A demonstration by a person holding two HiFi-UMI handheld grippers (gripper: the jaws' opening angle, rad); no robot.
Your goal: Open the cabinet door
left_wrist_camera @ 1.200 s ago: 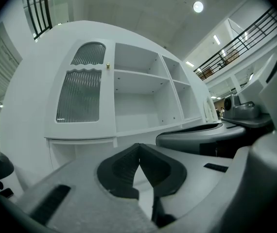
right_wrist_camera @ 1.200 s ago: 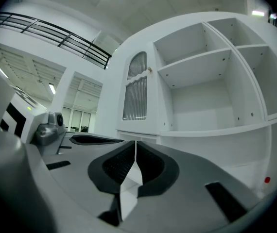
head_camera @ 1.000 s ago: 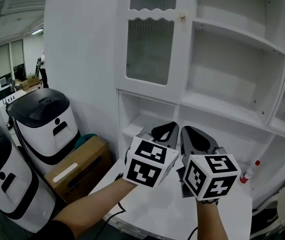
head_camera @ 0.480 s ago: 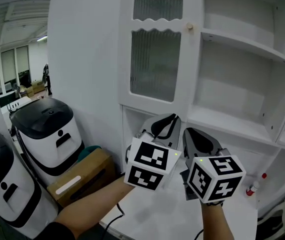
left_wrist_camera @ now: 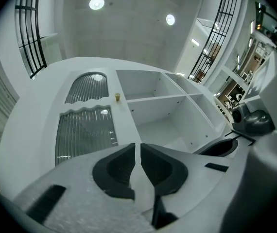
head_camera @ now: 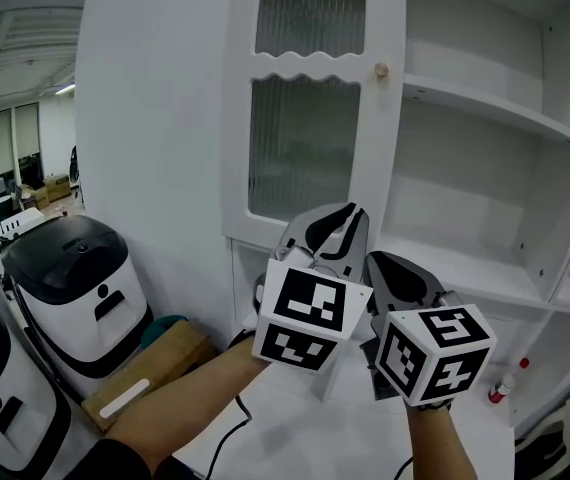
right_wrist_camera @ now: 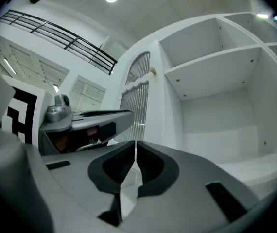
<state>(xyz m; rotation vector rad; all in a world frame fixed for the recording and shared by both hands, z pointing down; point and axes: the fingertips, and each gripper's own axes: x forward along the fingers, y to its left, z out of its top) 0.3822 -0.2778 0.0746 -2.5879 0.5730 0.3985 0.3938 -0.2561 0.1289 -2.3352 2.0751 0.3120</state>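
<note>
White cabinet door [head_camera: 305, 118] ahead, closed: approach step. Your left hand-held gripper [left_wrist_camera: 138, 147] has just cracked open, empty; right hand-held gripper [right_wrist_camera: 135, 147] shut, empty. Next: widen, grip knob [head_camera: 381, 69], pull.

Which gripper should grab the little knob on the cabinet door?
Probably the left gripper. It is higher, in front of the door, with the knob above it, and its empty jaws have just been opening. The right gripper sits lower and is shut.

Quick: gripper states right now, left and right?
Left gripper: jaws a narrow slit apart, just been opening, nothing between them.
Right gripper: shut, empty.
</note>
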